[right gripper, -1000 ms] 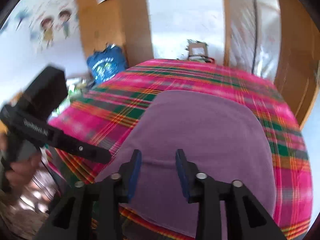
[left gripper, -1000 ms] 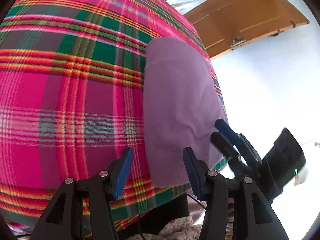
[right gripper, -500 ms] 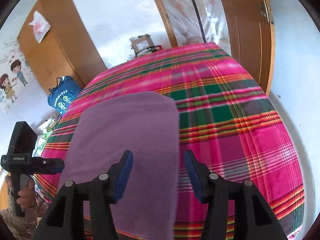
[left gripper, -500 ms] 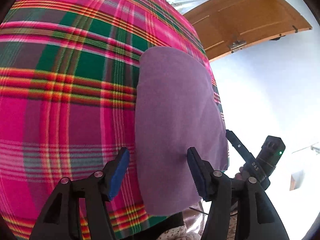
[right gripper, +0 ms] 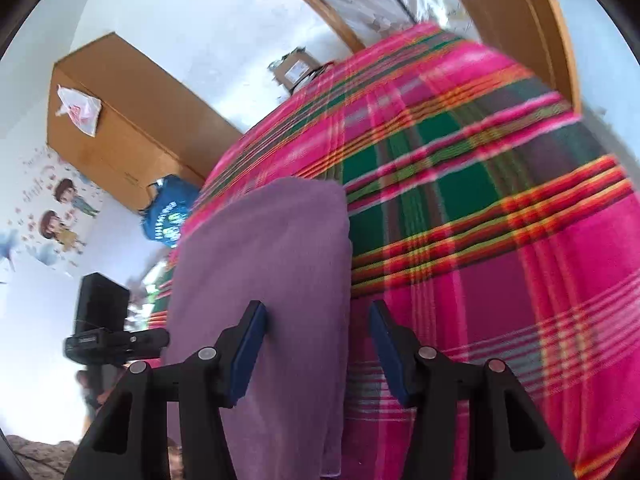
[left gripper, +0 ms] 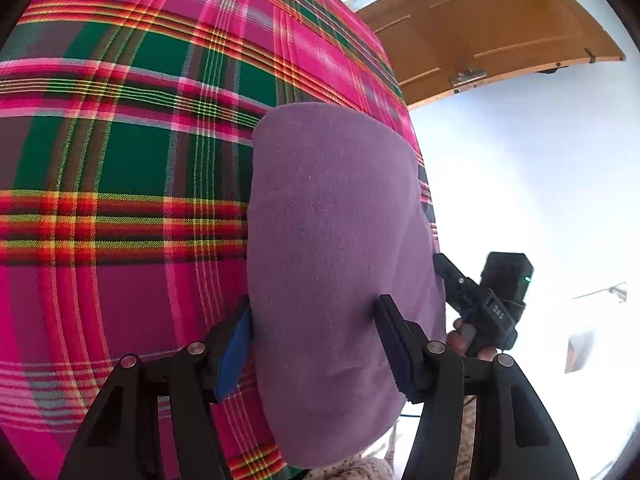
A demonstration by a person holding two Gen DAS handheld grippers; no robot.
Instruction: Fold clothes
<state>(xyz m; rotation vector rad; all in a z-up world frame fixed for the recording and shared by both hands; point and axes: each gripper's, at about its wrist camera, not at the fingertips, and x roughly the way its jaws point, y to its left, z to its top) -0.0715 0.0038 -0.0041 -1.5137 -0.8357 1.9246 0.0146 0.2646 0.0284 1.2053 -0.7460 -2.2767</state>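
A folded purple cloth [left gripper: 332, 240] lies flat near the edge of a bed with a pink, green and red plaid cover [left gripper: 120, 168]. My left gripper [left gripper: 316, 344] is open low over the cloth's near end, its left finger at the cloth's left edge. In the right wrist view the same purple cloth [right gripper: 272, 272] runs away from me, and my right gripper [right gripper: 318, 350] is open astride its right edge. Neither pair of pads presses on the cloth. Each view shows the other gripper beside the cloth: the right gripper [left gripper: 442, 264] and the left gripper [right gripper: 162, 336].
A wooden door [left gripper: 480, 32] stands open past the bed's far corner. A wooden wardrobe [right gripper: 120, 136], a blue bag [right gripper: 168, 216] and a cardboard box [right gripper: 298, 68] sit beyond the bed. A hand [left gripper: 460, 332] holds the right gripper beside the bed edge.
Both grippers' jaws have widened. The left gripper slid toward the cloth, which now lies between its fingers. The right gripper rolled and shifted to the cloth's right edge.
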